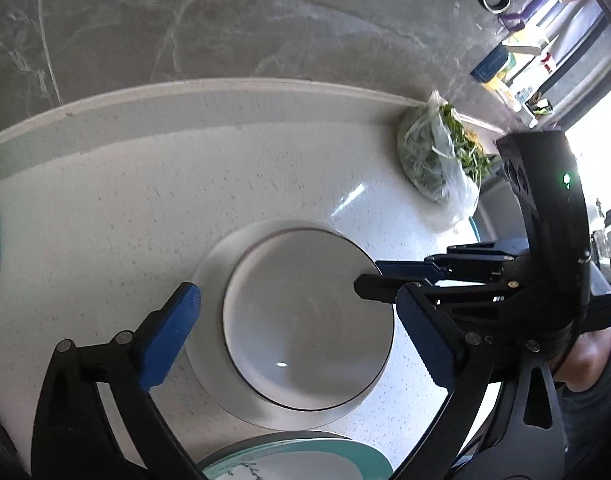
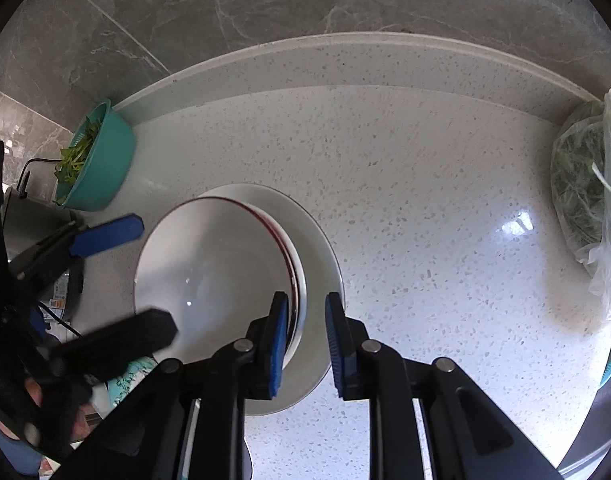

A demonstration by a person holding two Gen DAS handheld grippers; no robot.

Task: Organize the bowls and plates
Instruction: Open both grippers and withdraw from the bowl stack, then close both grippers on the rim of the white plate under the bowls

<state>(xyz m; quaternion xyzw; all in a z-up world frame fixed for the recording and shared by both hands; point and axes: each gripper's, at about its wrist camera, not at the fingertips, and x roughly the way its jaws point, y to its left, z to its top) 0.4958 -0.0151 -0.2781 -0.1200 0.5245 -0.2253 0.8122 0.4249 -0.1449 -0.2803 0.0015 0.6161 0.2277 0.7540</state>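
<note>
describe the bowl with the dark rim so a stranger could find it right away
Start at the white speckled countertop below the grey marble wall. Near its middle lies a wide white plate, and the bowl sits inside it, with the right tool straddling its near edge. Its thin dark red rim line sets it apart from the plain plate and the teal colander of greens.

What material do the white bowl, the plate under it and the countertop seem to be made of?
White bowl: probably glazed ceramic, glossy with a sharp highlight and a dark red rim line.
Plate: likely the same, smooth and white.
Countertop: polished speckled stone or quartz composite, mirroring window light.
</note>
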